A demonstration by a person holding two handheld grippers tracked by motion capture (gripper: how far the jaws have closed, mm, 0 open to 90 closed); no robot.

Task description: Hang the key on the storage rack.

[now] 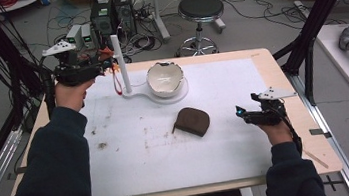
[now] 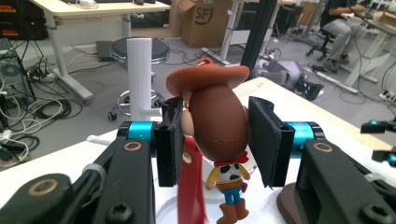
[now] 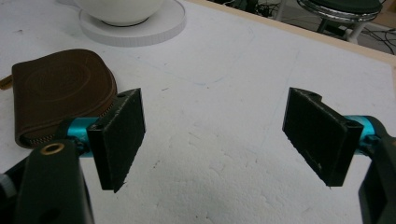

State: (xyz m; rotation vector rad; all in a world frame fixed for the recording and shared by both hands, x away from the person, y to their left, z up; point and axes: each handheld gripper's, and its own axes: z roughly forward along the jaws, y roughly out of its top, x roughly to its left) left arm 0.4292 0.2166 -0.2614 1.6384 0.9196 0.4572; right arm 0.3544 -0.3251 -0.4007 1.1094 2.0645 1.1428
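Note:
My left gripper (image 1: 106, 62) is raised over the table's far left and is shut on the head of a small cowboy figure (image 2: 219, 121) with a brown hat. The figure's body and a red strap (image 2: 189, 186) hang below the pads. A tall white post (image 1: 120, 64) stands just beyond it, seen close behind the figure as the post (image 2: 140, 79). My right gripper (image 1: 240, 112) rests low at the table's right, open, with bare white mat between its pads (image 3: 212, 140). A brown zip pouch (image 1: 193, 121) lies just left of it, also seen as the pouch (image 3: 60, 88).
A white bowl (image 1: 165, 79) with a jagged rim sits on the round white base (image 1: 175, 97) joined to the post. The white mat (image 1: 169, 154) covers most of the wooden table. A stool (image 1: 199, 12), computers and cables stand on the floor beyond.

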